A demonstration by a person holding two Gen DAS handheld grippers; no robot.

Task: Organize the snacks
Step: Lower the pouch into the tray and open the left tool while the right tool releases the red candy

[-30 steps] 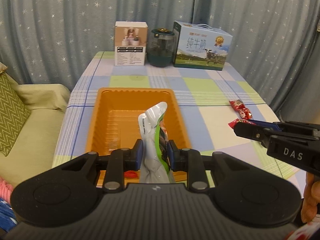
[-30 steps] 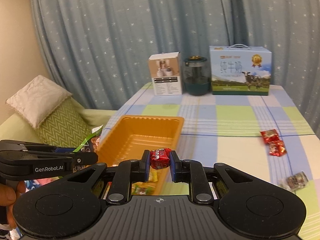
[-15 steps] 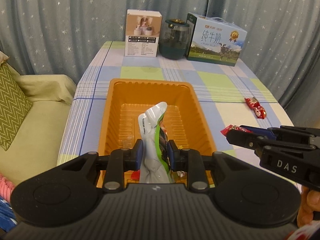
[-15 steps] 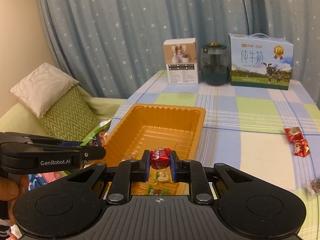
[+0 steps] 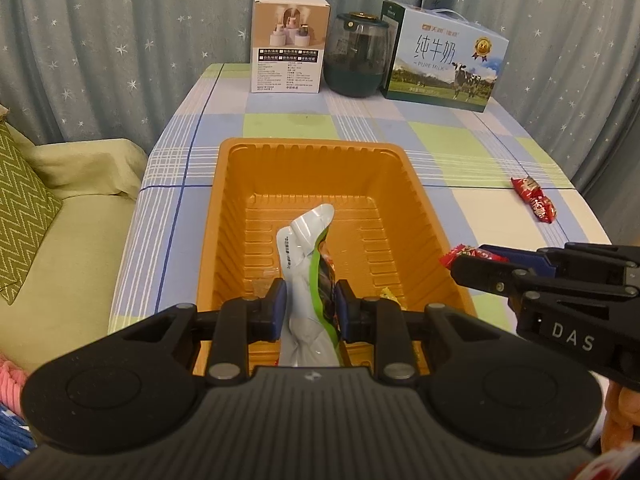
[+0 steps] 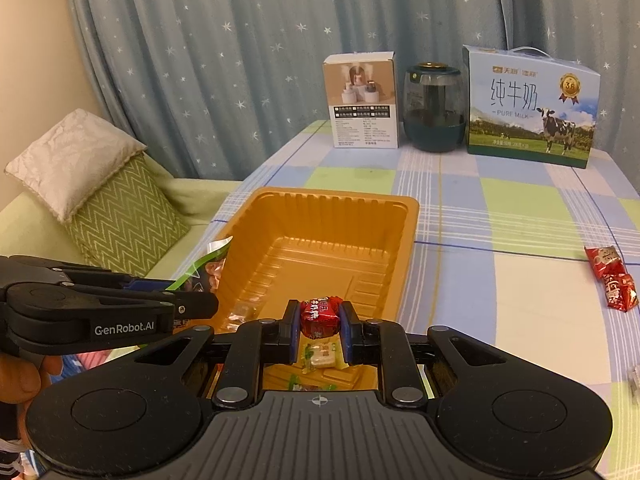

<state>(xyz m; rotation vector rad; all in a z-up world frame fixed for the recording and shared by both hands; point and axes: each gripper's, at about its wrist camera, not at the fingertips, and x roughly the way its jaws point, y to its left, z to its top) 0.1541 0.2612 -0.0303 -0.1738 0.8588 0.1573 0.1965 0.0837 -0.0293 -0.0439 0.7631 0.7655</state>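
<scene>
Between left gripper [image 5: 308, 304] pads, silver-green pouch [image 5: 306, 276], above orange tray [image 5: 312, 152]

Silver-green snack pouch [image 5: 306, 280]: upright, pinched above orange tray [image 5: 224, 216]. Red wrapped candy [image 6: 319, 317]: pinched above tray's near end, w/ small sweets [image 6: 320, 358] lying inside. Two red packets [image 6: 610, 276]: on checked surface [image 6: 500, 280], right of tray.

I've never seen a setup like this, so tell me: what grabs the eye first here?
The big orange tray in the middle of the checked table. Over its near end, two hand-held grippers each carry a snack: the left gripper pinches a tall silver-and-green pouch, the right gripper a small red candy. Two more red candies lie loose on the table, right of the tray.
</scene>
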